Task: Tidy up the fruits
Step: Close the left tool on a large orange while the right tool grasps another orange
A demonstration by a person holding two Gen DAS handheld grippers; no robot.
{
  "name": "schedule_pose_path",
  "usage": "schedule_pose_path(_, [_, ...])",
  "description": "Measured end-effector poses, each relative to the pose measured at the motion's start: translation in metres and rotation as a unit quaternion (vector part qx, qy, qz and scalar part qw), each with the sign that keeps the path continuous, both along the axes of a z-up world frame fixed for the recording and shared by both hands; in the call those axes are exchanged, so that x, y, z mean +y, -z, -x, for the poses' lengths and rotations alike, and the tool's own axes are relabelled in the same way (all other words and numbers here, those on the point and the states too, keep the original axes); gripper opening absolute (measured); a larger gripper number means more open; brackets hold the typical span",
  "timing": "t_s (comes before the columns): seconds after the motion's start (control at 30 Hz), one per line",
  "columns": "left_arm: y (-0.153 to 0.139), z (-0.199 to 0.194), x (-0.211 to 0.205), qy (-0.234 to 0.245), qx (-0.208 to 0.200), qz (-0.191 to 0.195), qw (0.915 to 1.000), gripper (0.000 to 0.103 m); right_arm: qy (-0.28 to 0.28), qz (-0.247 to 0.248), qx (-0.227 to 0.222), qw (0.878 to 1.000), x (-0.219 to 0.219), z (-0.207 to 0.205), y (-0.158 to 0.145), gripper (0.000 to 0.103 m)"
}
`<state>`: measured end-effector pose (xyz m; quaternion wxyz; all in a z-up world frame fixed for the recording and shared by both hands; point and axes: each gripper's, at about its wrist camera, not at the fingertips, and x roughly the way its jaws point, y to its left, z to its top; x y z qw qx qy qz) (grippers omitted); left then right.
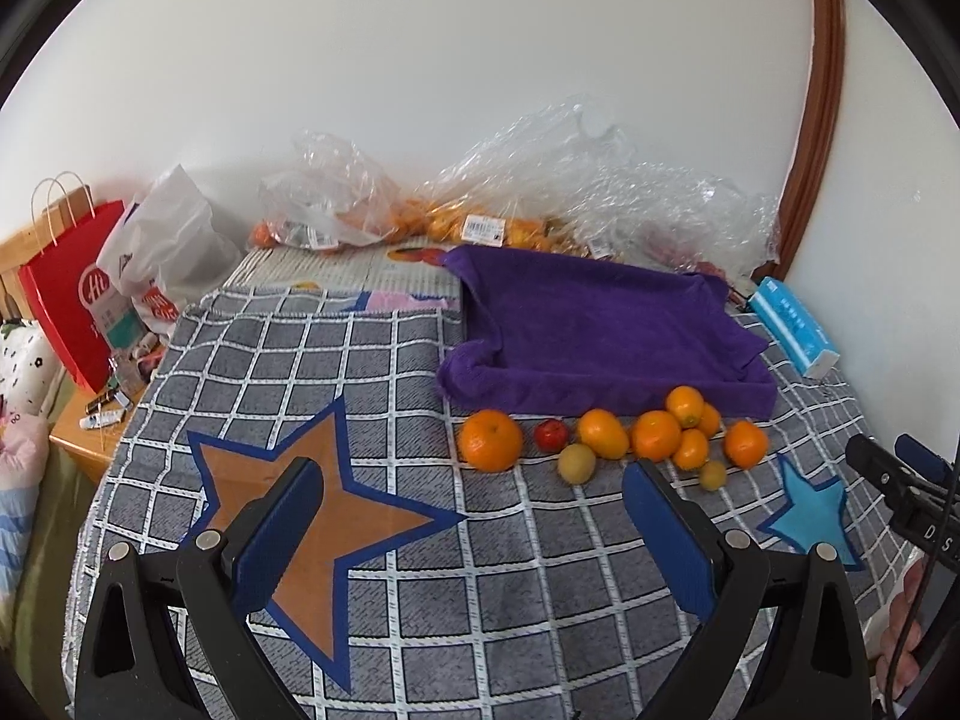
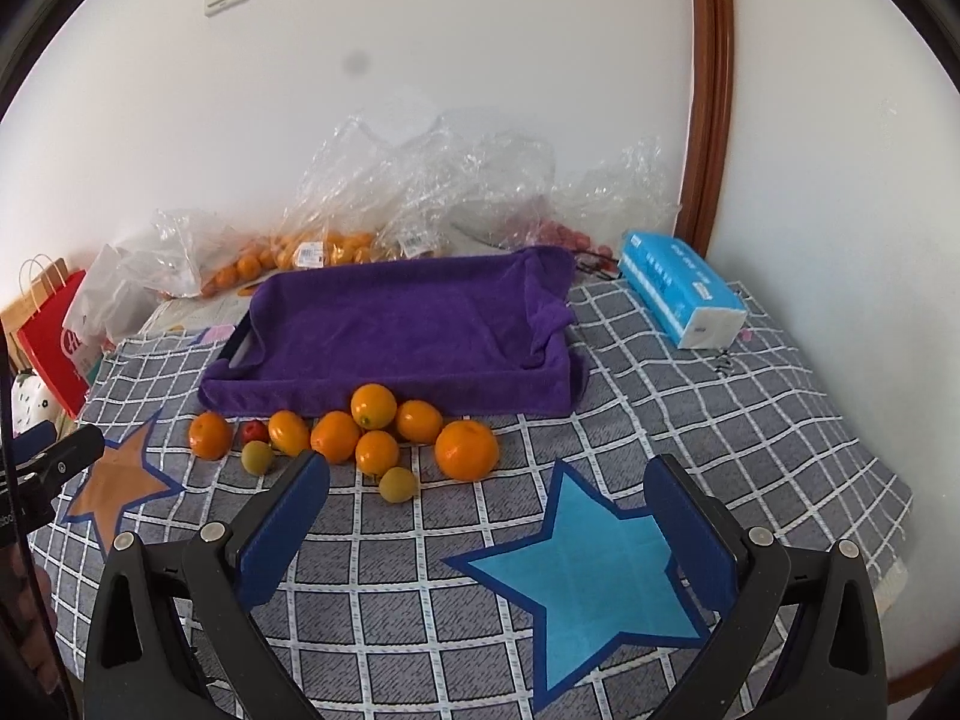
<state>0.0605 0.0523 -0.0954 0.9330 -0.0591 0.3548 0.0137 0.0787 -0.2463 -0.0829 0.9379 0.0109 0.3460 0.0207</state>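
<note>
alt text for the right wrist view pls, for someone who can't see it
A row of loose fruit, mostly oranges with one small red fruit and two yellow-green ones, lies on a checked cloth in front of an empty purple towel-lined tray. The open right hand-held gripper hovers in the foreground above a blue star patch.

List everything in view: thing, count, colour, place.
oranges: seven, orange, loose in front of the tray.
red fruit: one, red, among the oranges, left side.
green fruits: two, yellow-green, nearest edge of the pile.
tray: one, draped in a purple towel, nothing in it, behind the pile.
cloth: one, grey check with an orange star and a blue star, under it all.
tissue pack: one, blue, right of the tray.
plastic bags: several, clear, holding fruit, by the wall.
red bag: one, red, far left.
left gripper: jaws open, holding nothing.
right gripper: jaws open, holding nothing.
</note>
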Motion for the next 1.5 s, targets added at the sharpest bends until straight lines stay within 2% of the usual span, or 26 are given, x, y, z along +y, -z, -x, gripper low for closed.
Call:
schedule_pose_path(0.1, [0.015, -0.011, 0.009, -0.006, 0.017, 0.005, 0.9998, 0.1, 0.004, -0.017, 0.011, 1.0, -0.005, -0.011, 0.014, 0.103])
schedule_pose_path(0.2, [0.031, -0.02, 0.017, -0.001, 0.033, 0.022, 0.9992, 0.094, 0.003, -0.025, 0.023, 0.999, -0.01, -0.02, 0.03, 0.102])
schedule_pose_path(0.4, [0.053, -0.039, 0.026, 0.005, 0.063, 0.034, 0.9974, 0.092, -0.001, -0.027, 0.057, 0.998, -0.012, -0.041, 0.056, 0.094])
schedule_pose_path(0.57, [0.061, -0.049, 0.028, 0.012, 0.07, 0.036, 0.9969, 0.092, -0.021, -0.01, 0.06, 0.998, 0.003, -0.059, 0.07, 0.087])
schedule_pose_path(0.63, [0.062, -0.053, 0.028, 0.016, 0.073, 0.037, 0.9965, 0.092, -0.028, -0.004, 0.062, 0.998, 0.009, -0.066, 0.076, 0.078])
schedule_pose_path(0.8, [0.059, -0.061, 0.02, 0.033, 0.056, 0.035, 0.9972, 0.092, -0.025, -0.016, 0.076, 0.997, 0.007, -0.084, 0.09, 0.064])
schedule_pose_path(0.9, [0.064, -0.07, 0.009, 0.036, 0.058, 0.019, 0.9975, 0.092, -0.034, -0.041, 0.081, 0.995, 0.003, -0.091, 0.095, 0.061])
schedule_pose_path(0.97, [0.069, -0.078, 0.002, 0.039, 0.066, 0.013, 0.997, 0.091, -0.039, -0.041, 0.087, 0.995, 0.004, -0.095, 0.099, 0.059])
schedule_pose_path(1.07, [0.076, -0.087, -0.004, 0.036, 0.075, 0.007, 0.9965, 0.082, -0.041, -0.018, 0.093, 0.995, 0.011, -0.099, 0.102, 0.059])
schedule_pose_path(1.17, [0.083, -0.094, -0.006, 0.037, 0.079, 0.003, 0.9962, 0.072, -0.032, -0.032, 0.088, 0.995, 0.007, -0.101, 0.101, 0.058])
schedule_pose_path(1.3, [0.085, -0.093, -0.006, 0.04, 0.07, 0.009, 0.9967, 0.069, -0.03, -0.047, 0.088, 0.995, 0.003, -0.102, 0.103, 0.058])
schedule_pose_path(1.43, [0.086, -0.094, -0.004, 0.041, 0.07, 0.018, 0.9965, 0.069, -0.033, -0.041, 0.09, 0.995, 0.005, -0.1, 0.102, 0.057])
schedule_pose_path(1.5, [0.086, -0.094, -0.005, 0.043, 0.069, 0.021, 0.9965, 0.065, -0.033, -0.043, 0.086, 0.995, 0.005, -0.099, 0.101, 0.054])
